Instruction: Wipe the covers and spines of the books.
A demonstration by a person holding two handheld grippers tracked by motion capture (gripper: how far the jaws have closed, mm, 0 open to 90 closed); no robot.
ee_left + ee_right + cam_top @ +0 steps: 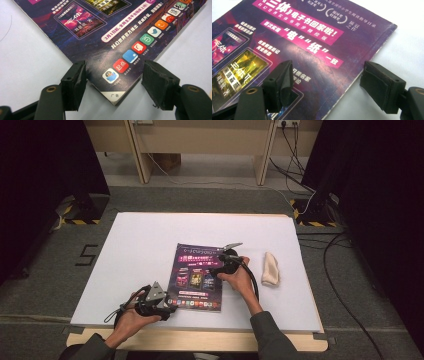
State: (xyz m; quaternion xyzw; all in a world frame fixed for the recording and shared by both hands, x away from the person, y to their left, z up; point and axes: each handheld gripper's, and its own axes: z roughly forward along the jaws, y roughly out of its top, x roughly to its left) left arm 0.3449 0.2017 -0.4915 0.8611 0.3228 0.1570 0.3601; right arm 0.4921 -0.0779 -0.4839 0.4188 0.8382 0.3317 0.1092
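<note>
Left gripper (113, 82) parked at the near left corner of the magazine (197, 277), jaws apart and straddling that corner — nothing pinched, pads clear of the cover on both sides. Positioned low and level with the table, probably so a jaw can slip under the corner and lift the cover or the whole thing. Right gripper (325, 86) hovering over the magazine's right edge, about halfway up, likewise spread and clasping nothing; one jaw above the printed cover, the other out over the white table top (140, 240). Placed there, seemingly, to steady the far side or to catch the edge once the corner rises.

Magazine lying flat and closed near the middle of the table, slightly toward the near edge, purple cover up, spine or fore-edge hard to tell apart from above. Folded beige cloth (270, 268) resting just right of the magazine, apart from it and untouched. Both hands close to the near edge of the table, wrists low — a stance for a two-point grip, not yet taken.
</note>
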